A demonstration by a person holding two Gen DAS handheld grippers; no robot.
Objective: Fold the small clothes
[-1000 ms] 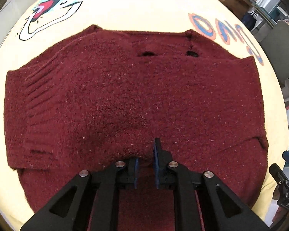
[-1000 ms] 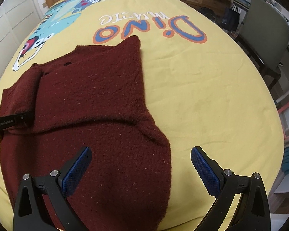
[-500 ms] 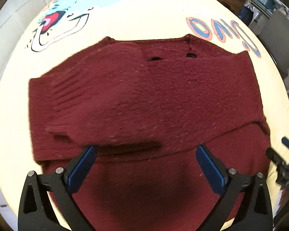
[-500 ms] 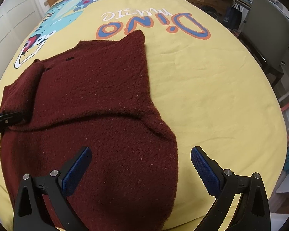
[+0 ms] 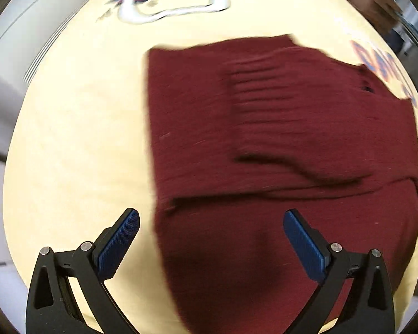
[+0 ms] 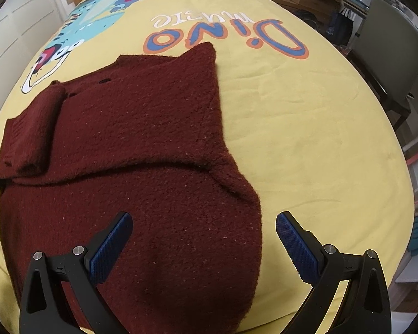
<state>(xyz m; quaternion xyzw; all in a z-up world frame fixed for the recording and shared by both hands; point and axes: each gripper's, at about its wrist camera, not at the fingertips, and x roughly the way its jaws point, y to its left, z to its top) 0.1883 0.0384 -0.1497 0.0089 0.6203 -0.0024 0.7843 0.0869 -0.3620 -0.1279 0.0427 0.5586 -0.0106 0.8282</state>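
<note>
Sweater (image 6: 142,144): maroon knit, sleeves folded in, flat on yellow bedspread (image 6: 306,128) | left tongs (image 5: 210,232) released | right tongs (image 6: 203,235) released

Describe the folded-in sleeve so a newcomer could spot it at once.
Start at the yellow dinosaur sheet, then the maroon sweater lying on it. The sleeve is the narrow flap on the sweater's left side in the right wrist view, lying over the body. Its ribbed cuff sets it apart from the fuzzy knit.

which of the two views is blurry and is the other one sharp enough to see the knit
Left wrist view: motion blur smears the maroon sweater and the dinosaur print. Right wrist view: sharp, sweater knit and flecks readable, fisheye bending the yellow sheet edges.
</note>
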